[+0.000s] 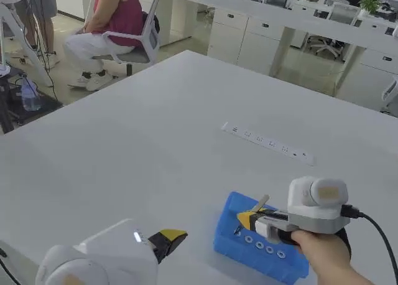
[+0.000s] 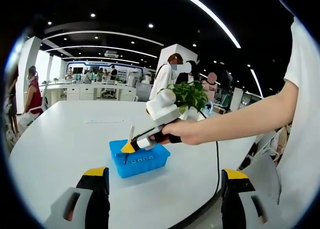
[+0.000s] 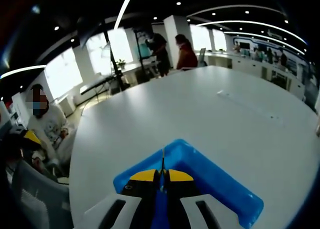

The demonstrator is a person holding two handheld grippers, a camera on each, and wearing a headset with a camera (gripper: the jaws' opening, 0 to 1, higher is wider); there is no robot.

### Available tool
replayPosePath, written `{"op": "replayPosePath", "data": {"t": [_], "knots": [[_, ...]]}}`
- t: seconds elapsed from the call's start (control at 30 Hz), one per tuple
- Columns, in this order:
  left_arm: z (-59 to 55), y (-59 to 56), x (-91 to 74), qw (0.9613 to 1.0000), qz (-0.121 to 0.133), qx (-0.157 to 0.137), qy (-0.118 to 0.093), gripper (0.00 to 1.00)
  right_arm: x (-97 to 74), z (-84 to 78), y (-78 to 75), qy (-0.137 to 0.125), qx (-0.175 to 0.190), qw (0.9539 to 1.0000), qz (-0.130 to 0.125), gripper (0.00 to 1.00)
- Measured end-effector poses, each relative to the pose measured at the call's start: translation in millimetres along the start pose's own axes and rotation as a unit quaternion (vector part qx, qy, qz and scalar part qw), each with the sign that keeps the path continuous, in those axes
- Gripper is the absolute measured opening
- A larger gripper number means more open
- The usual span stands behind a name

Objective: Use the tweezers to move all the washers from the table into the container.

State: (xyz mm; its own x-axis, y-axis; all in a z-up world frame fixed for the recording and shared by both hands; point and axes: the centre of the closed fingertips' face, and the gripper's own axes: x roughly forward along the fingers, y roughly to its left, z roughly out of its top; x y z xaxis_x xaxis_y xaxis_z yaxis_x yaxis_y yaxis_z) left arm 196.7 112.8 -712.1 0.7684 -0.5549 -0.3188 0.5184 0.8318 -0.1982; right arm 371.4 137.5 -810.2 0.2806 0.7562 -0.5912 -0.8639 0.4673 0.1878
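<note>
A blue container [image 1: 264, 247] sits on the white table [image 1: 143, 148] near its front edge, with several washers [image 1: 265, 246] in a row inside it. My right gripper [image 1: 247, 219], held in a hand, is shut on the tweezers [image 1: 260, 204]; their tip points down into the container's left end. The right gripper view looks along the shut jaws [image 3: 161, 176] and the tweezers [image 3: 162, 161] over the container [image 3: 210, 181]. My left gripper [image 1: 168, 240] hovers at the lower left, apart from the container. Its jaws [image 2: 165, 175] stand wide open and empty, facing the container [image 2: 140, 160] and the right gripper [image 2: 131, 146].
A white power strip [image 1: 267, 142] lies flat on the table beyond the container. A person sits on a chair [image 1: 134, 45] past the far left corner. Desks and cabinets [image 1: 261, 42] line the back. People stand behind a plant [image 2: 189, 95] across the table.
</note>
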Motion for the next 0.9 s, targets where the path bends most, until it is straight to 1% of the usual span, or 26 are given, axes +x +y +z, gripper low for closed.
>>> {"op": "replayPosePath", "data": {"t": [0.1,0.27,0.4,0.57,0.6,0.77,0.9], "knots": [[0.1,-0.6,0.0,1.0,0.0,0.001,0.0,0.95,0.2,-1.1,3.0,0.003,-0.005,1.0,-0.002,0.03],[0.9,-0.9,-0.2,1.0,-0.001,0.0,-0.001,0.95,-1.8,-2.4,2.8,0.012,-0.022,0.9996,-0.013,0.03],[0.0,-0.7,-0.3,1.0,-0.001,0.002,0.002,0.95,-1.3,-3.0,-2.4,0.013,-0.025,0.9995,-0.015,0.03],[0.8,-0.5,-0.6,1.0,-0.002,0.0,0.0,0.95,-4.7,0.4,0.5,0.004,-0.026,0.9995,-0.02,0.03],[0.7,-0.5,-0.5,1.0,-0.002,0.0,0.0,0.95,-4.5,1.4,-2.1,0.001,-0.024,0.9995,-0.02,0.04],[0.8,-1.7,0.5,1.0,-0.004,0.001,0.0,0.95,-6.8,5.3,-1.7,-0.006,-0.022,0.9995,-0.021,0.04],[0.6,-1.9,1.3,1.0,-0.004,0.001,0.0,0.95,-8.4,8.1,-7.3,-0.013,-0.022,0.9994,-0.022,0.04]]}}
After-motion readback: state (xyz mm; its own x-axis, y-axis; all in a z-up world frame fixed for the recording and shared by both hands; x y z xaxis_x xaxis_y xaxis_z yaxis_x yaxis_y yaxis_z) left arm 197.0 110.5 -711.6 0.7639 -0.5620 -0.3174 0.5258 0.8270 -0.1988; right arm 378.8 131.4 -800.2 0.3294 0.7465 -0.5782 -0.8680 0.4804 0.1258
